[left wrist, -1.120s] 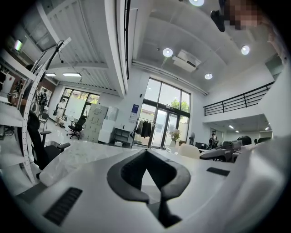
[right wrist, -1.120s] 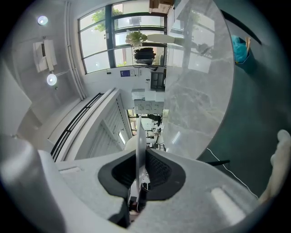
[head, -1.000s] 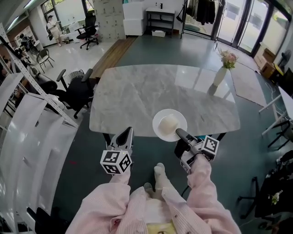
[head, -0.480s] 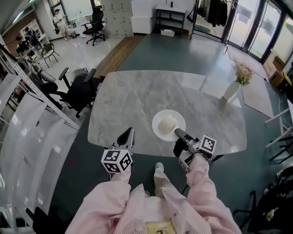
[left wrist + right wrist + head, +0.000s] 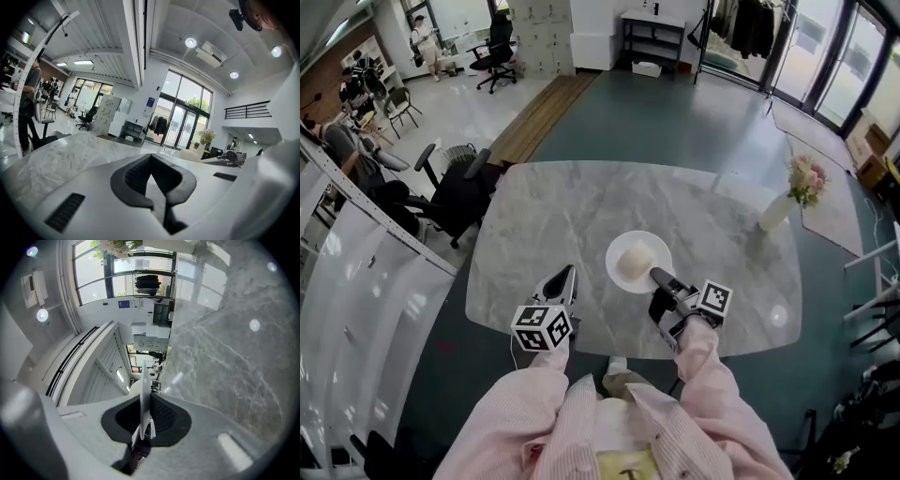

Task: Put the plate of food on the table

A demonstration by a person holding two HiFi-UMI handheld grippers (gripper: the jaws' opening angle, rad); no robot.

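A white plate (image 5: 638,262) with a pale round bun (image 5: 637,257) on it hangs over the near half of the marble table (image 5: 581,197). My right gripper (image 5: 660,277) is shut on the plate's near rim. In the right gripper view the plate (image 5: 144,380) stands edge-on between the dark pads (image 5: 161,414) of the right gripper (image 5: 145,404). My left gripper (image 5: 563,278) is to the left of the plate, over the table's near edge, shut with nothing in it. The left gripper view shows the left gripper (image 5: 151,164) with its jaws together above the tabletop (image 5: 70,150).
A white vase of pink flowers (image 5: 780,208) stands at the table's right end. Black office chairs (image 5: 450,192) sit by its left end, and white panels (image 5: 356,300) lean at the left. Dark floor surrounds the table.
Both grippers and the plate have moved forward, from the table's near edge to over its near half. The right gripper's hold on the rim is unchanged.
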